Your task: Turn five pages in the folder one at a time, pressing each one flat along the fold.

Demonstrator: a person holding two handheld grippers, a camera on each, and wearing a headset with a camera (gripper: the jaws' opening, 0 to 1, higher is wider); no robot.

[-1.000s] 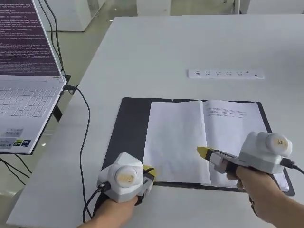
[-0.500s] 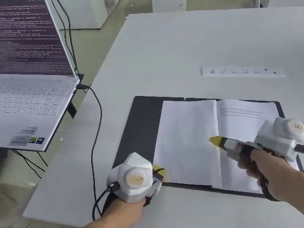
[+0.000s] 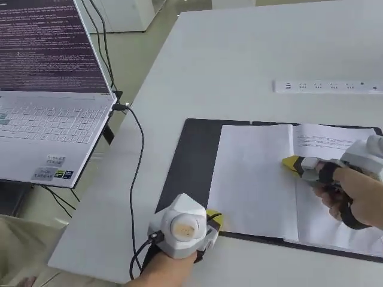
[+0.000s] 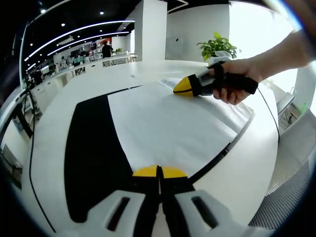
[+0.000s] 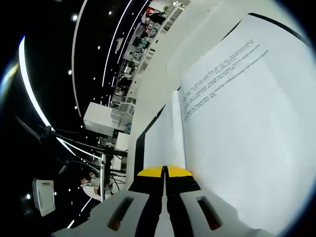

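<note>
The right hand-held gripper, jaws closed, is touching the fold of the open folder, while the left hand-held gripper, also closed, is resting at its near edge.

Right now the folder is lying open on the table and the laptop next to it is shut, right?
Not quite. The folder does lie open on the table, but the laptop next to it is open too, with text lit up on it. The head view shows it.
</note>
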